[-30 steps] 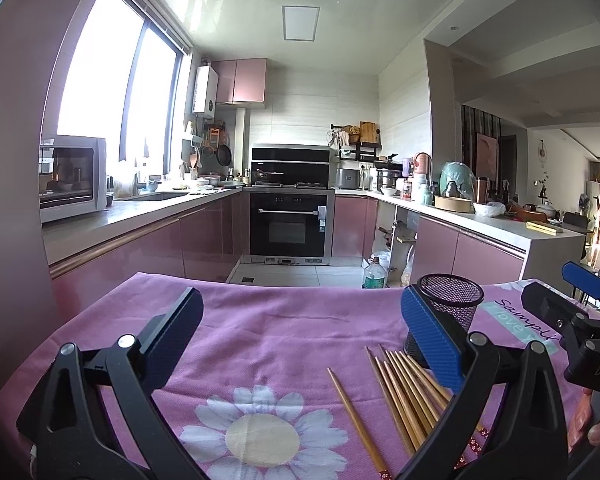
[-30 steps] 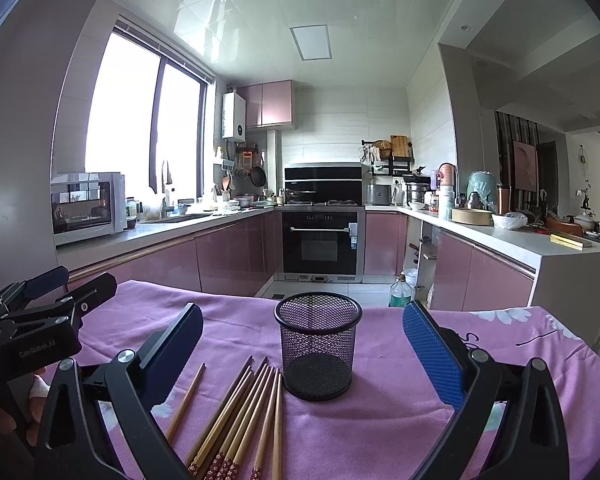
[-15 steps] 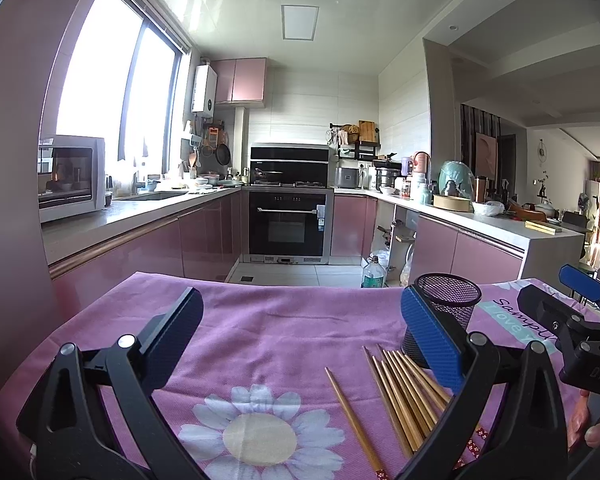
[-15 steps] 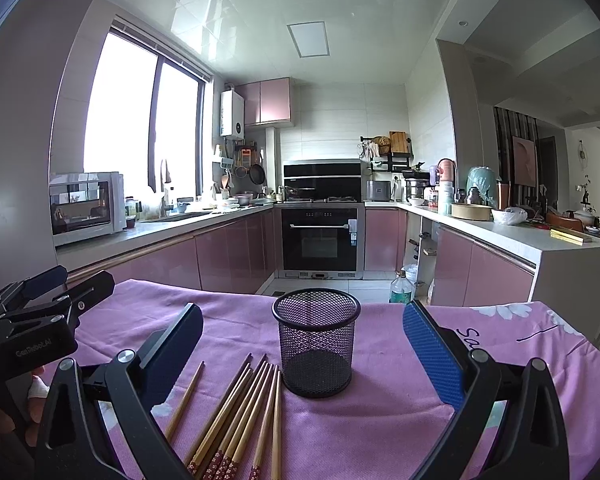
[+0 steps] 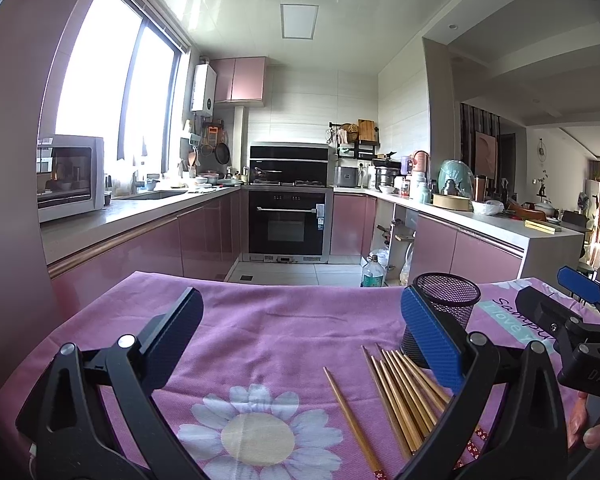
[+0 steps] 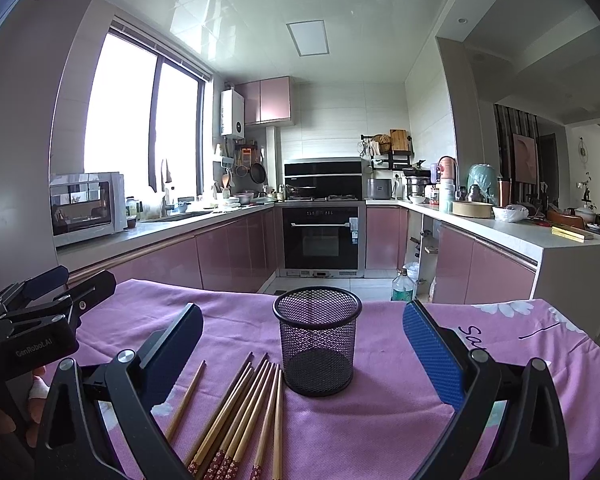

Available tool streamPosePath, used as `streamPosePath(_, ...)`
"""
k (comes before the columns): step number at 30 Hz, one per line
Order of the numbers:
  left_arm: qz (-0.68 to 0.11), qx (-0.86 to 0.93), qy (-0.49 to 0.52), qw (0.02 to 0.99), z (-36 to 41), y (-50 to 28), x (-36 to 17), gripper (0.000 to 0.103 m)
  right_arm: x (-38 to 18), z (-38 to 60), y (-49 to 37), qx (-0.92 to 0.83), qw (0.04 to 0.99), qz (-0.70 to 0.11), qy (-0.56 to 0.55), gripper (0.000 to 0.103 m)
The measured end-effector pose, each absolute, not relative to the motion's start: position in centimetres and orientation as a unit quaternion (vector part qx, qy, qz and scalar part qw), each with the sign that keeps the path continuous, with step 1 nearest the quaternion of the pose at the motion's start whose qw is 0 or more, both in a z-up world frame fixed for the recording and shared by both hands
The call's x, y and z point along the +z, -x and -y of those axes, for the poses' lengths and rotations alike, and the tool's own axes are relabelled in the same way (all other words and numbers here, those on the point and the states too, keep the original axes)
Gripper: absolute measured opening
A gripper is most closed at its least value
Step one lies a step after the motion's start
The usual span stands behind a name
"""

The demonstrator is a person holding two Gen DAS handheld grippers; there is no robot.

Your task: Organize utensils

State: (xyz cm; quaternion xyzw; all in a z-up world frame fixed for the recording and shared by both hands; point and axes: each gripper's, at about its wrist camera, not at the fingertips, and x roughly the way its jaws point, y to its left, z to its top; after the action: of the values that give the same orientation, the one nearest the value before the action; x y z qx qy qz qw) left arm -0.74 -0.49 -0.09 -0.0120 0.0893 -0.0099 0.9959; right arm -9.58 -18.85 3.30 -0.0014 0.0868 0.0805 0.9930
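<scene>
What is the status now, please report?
Left gripper and right gripper open, both holding nothing. Chopsticks flat on the cloth beside the mesh cup; cup upright, looks empty. Nothing in the way.

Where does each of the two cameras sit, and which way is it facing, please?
Left wrist: on the left gripper, facing the kitchen over the purple tablecloth; own open fingers show, right gripper at right.
Right wrist: on the right gripper, facing the mesh cup; left gripper at left.
Shared: mesh cup, chopsticks, oven.
</scene>
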Motion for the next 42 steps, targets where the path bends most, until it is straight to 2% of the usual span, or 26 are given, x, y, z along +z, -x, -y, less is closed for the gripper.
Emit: streamPosePath(42, -0.096, -0.011, 0.012, 0.995, 0.86, 0.81, -0.11, 0.097, 2.99, 19.3, 9.39, 0.084, 0.992, -0.093, -0.004, 0.097)
